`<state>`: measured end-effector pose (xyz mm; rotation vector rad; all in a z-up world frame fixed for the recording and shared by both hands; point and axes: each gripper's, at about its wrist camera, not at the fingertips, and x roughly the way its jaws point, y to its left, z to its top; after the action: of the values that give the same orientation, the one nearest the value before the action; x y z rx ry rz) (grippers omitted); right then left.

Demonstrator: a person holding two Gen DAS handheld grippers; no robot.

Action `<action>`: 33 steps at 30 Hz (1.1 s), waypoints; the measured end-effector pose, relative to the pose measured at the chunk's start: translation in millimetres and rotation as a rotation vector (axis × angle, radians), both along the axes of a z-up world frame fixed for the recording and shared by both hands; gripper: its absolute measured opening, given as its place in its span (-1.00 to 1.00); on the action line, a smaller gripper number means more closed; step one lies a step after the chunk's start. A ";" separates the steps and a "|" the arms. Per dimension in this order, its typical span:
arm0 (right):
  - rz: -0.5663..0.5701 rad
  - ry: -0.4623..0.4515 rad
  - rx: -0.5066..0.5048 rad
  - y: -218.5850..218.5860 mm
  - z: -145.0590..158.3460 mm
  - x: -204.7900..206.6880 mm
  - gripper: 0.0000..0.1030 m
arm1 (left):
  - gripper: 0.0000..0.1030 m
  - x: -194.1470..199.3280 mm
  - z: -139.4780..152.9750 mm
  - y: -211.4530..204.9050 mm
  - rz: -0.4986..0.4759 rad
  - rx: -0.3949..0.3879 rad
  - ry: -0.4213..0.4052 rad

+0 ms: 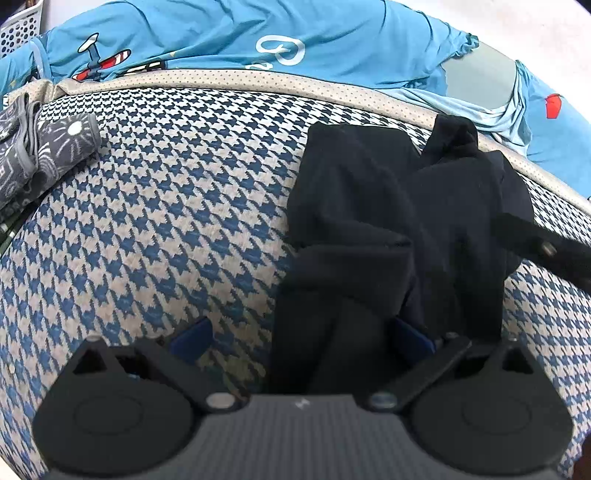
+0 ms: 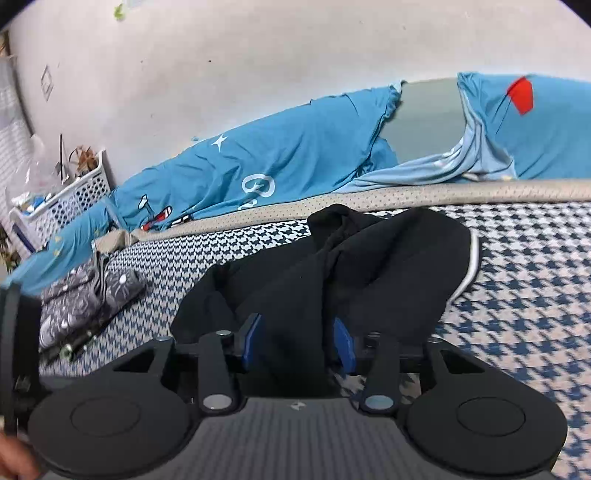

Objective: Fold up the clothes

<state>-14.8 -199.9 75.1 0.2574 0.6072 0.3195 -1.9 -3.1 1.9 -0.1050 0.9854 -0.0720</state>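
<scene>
Right hand-held gripper [image 2: 297, 341] spread, black garment [image 2: 332, 269] loose between its blue pads [image 2: 253, 338], not pinched. Left hand-held gripper [image 1: 299, 338] spread wide over the garment's near edge. Best to pinch one layer only, lift clear, lay flat on the houndstooth mattress [image 1: 166, 203]. Beyond: folded grey cloth [image 1: 40, 151], blue sheet [image 1: 221, 33].
</scene>
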 end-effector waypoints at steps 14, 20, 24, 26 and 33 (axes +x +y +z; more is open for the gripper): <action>0.014 0.035 -0.018 24.1 -21.1 22.3 -0.70 | 1.00 -3.1 0.5 -5.5 -0.016 0.033 -0.011; 0.003 -0.003 -0.027 17.9 -9.0 10.1 -0.84 | 1.00 -5.0 10.0 -4.6 -0.032 0.004 -0.037; -0.010 -0.037 -0.058 8.2 3.3 -4.8 -0.86 | 1.00 -8.3 18.8 -4.0 -0.048 -0.028 -0.065; -0.023 -0.047 -0.059 -1.5 8.6 -12.3 -0.89 | 1.00 -9.9 22.5 -4.4 -0.054 -0.042 -0.077; -0.072 -0.072 -0.074 -35.4 20.4 -37.9 -0.90 | 1.00 -12.2 33.6 -5.2 -0.049 -0.091 -0.106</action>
<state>-52.7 -235.3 95.5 0.1953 0.5367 0.2359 -14.1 -8.3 35.6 -0.1594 0.8784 -0.1659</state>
